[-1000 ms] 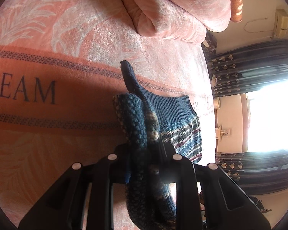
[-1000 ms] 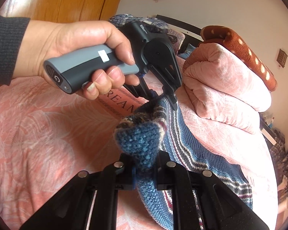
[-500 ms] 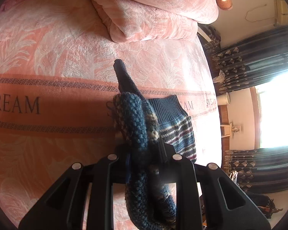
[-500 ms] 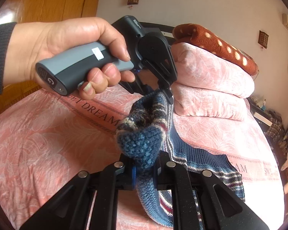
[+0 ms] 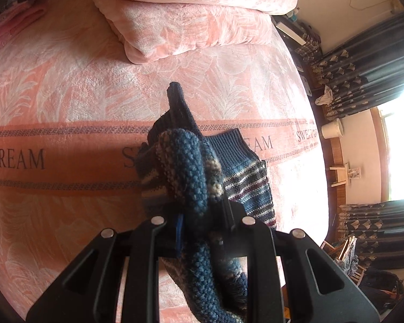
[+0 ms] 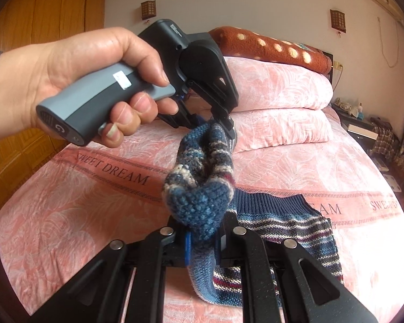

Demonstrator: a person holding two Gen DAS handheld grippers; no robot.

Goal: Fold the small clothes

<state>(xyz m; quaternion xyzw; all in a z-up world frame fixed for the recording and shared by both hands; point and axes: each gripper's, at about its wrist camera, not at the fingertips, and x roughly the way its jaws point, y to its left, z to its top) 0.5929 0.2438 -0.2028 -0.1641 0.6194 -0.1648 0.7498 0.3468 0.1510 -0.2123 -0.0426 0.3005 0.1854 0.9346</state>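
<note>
Here, a knit sweater [image 6: 282, 220] is clamped by both the left gripper [image 6: 223, 123] and right gripper [image 6: 202, 238] above a wide pink bedspread [image 6: 67, 215]; its lower hem is cut off.

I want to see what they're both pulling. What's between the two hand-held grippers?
A blue knitted garment stretches between the left hand-held gripper and the right hand-held gripper, each pinching it. The right wrist view shows this.

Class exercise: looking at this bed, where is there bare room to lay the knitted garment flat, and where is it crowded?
Free: the pink bedspread left of the blue knitted garment, around the SWEET DREAM band, and the strip between garment and folded pink quilt. Crowded: the head end, with quilts stacked, and the middle, where left gripper and right gripper clamp the knit.
</note>
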